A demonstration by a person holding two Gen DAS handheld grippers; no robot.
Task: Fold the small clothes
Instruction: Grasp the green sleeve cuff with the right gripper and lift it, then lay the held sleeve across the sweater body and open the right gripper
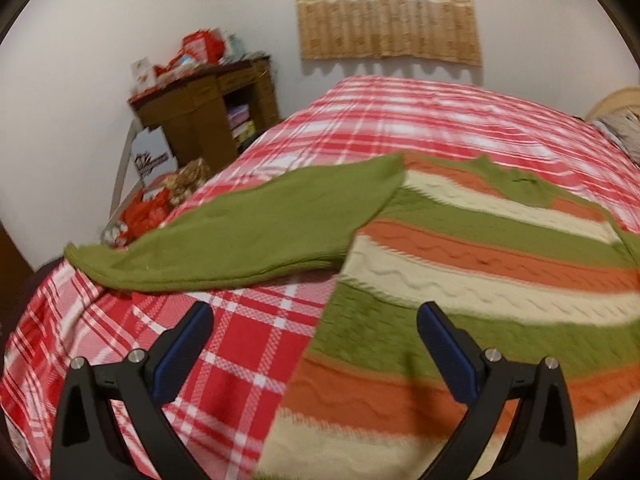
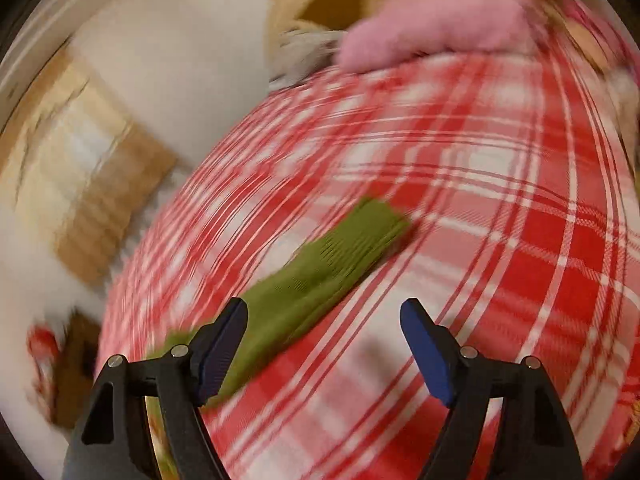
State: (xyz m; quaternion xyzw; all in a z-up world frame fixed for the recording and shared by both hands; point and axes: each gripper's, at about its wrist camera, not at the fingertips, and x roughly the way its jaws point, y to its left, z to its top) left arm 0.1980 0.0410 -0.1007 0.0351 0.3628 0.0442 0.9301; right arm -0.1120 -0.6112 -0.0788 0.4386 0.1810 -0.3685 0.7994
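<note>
A small knitted sweater [image 1: 460, 264] with green, orange and cream stripes lies flat on the red plaid bed cover [image 1: 240, 344]. Its plain green left sleeve [image 1: 248, 232] stretches out toward the bed's left edge. My left gripper [image 1: 316, 316] hovers open just above the sweater's lower left hem, with nothing between its fingers. The right wrist view is blurred by motion. There the other green sleeve [image 2: 320, 280] lies on the plaid cover [image 2: 500, 240], its cuff pointing away. My right gripper [image 2: 324, 312] stands open over the sleeve's near part, its pads apart from the cloth.
A brown wooden cabinet [image 1: 208, 116] with clutter on top stands by the wall beyond the bed's left corner. Red bags [image 1: 148, 212] lie beside the bed. A curtain [image 1: 388, 8] hangs behind. A pink pillow [image 2: 436, 24] sits at the head of the bed.
</note>
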